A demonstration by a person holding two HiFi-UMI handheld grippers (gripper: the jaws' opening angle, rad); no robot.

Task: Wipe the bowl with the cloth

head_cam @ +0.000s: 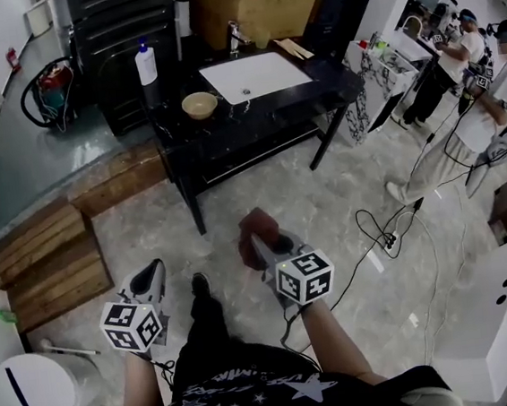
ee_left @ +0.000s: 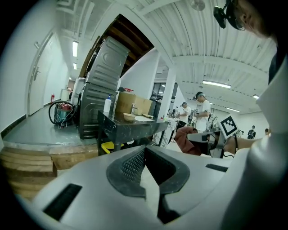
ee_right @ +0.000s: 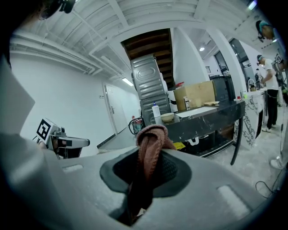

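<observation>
The cloth (ee_right: 150,139) is a reddish-brown piece of thick, ribbed fabric. It is bunched into a rope-like fold that loops over at the top and hangs down dark between the jaws. The right tool (head_cam: 262,243) is clamped on it. In the right gripper view the textured pads press on the fabric from both sides, and the looped end sticks out past the jaw tips. In the head view it shows as a rounded maroon wad at the front of that tool, held over the pale marbled floor (head_cam: 324,190) and well short of the tabletop.

The bowl (head_cam: 199,105) is small, round and shallow, cream to light tan, with a smooth, slightly darker inside. It stands upright on the black, white-veined tabletop (head_cam: 254,125), near its left end. A white rectangular sink (head_cam: 254,76) set into the top lies just to its right. A white bottle (head_cam: 145,63) with a blue cap stands behind it to the left. A large cardboard box (head_cam: 255,6) sits at the back of the tabletop, behind the sink. Nothing touches the bowl, and both tools are well apart from it.

The left tool (ee_left: 145,170) is closed with nothing in it. In its own view the jaws meet along one seam, and only the dark gridded pad faces show. It is held out low on the person's left, beside the right tool and level with it.
</observation>
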